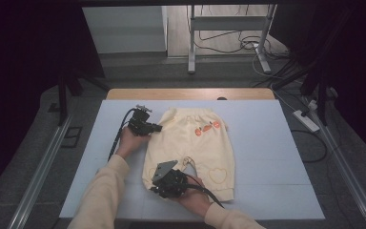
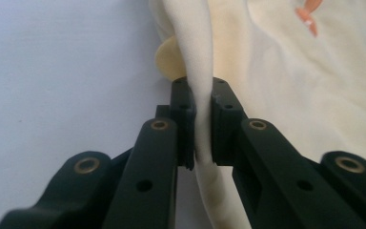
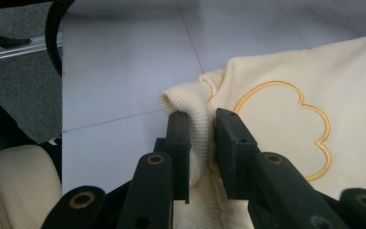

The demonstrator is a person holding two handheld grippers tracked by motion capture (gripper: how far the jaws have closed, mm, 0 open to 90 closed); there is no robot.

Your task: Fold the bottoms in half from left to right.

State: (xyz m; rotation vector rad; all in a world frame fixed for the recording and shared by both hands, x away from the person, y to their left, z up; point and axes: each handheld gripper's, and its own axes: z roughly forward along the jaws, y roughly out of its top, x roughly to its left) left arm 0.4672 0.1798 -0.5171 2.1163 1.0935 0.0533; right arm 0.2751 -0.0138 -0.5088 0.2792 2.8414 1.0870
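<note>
Pants (image 1: 195, 143) flat on mat (image 1: 267, 157), long axis running from left claw (image 1: 158, 128) – clenched on waist edge – to right claw (image 1: 158, 187), pinching left leg's cuff

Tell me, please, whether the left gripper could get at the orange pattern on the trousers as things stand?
Probably not right away: the left gripper is shut on the edge of the trousers. The orange pattern lies uncovered nearby, so after letting go the way looks free.
</note>
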